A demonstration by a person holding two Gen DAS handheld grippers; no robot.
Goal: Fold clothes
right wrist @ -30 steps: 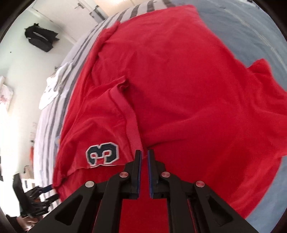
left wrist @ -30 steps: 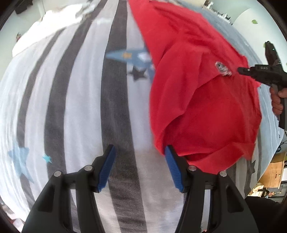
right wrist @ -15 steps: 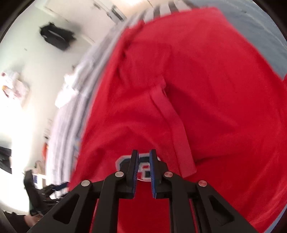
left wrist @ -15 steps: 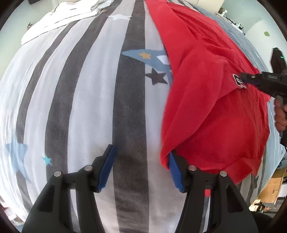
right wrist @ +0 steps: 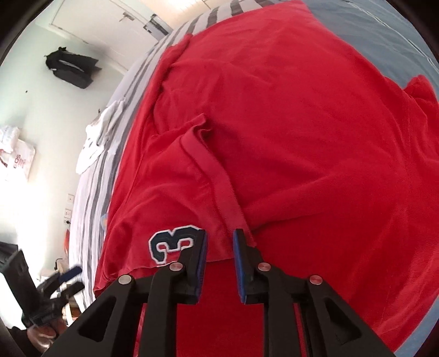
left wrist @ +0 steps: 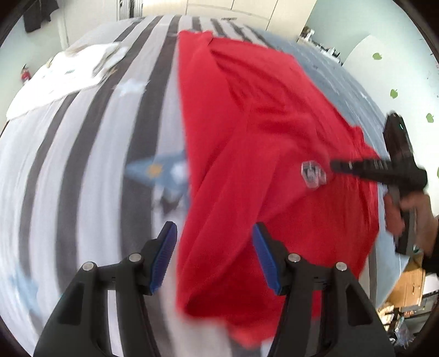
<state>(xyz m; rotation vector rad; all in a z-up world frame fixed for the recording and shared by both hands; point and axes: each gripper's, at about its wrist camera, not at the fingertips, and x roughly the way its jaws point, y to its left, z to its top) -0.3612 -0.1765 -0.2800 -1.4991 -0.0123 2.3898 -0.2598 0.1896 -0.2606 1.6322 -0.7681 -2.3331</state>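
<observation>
a red polo shirt (right wrist: 288, 115) lies spread over a bed, its cloth a fine, matte knit with soft rolling creases. one short sleeve is folded over the body; its ribbed cuff band (right wrist: 219, 186) runs as a smooth, slightly paler strip down toward the right gripper (right wrist: 219, 241). beside the band sits a stitched number patch (right wrist: 171, 241), a dark navy "3" edged in white. the far hem of the shirt bunches into a small peak near the blue-grey part of the bedding (right wrist: 384, 24).

the right gripper's jaws stand a little apart, blue pads facing each other, with the sleeve edge lying in the gap; whether the pads actually touch the cloth cannot be told.

in the left wrist view, which is blurred, the shirt (left wrist: 260, 137) drapes in long folds across a bed cover (left wrist: 82, 164) of broad grey and white stripes printed with blue stars. the left gripper (left wrist: 214, 247) is spread wide, its ribbed blue pads either side of the shirt's near edge fold, holding nothing. the right gripper (left wrist: 333, 165) shows here as a black bar reaching to the patch (left wrist: 312, 174), with a hand (left wrist: 411, 217) on its handle.

a crumpled white cloth (left wrist: 63, 79) lies at the far side of the striped cover. a black jacket (right wrist: 72, 66) hangs on the pale wall.
</observation>
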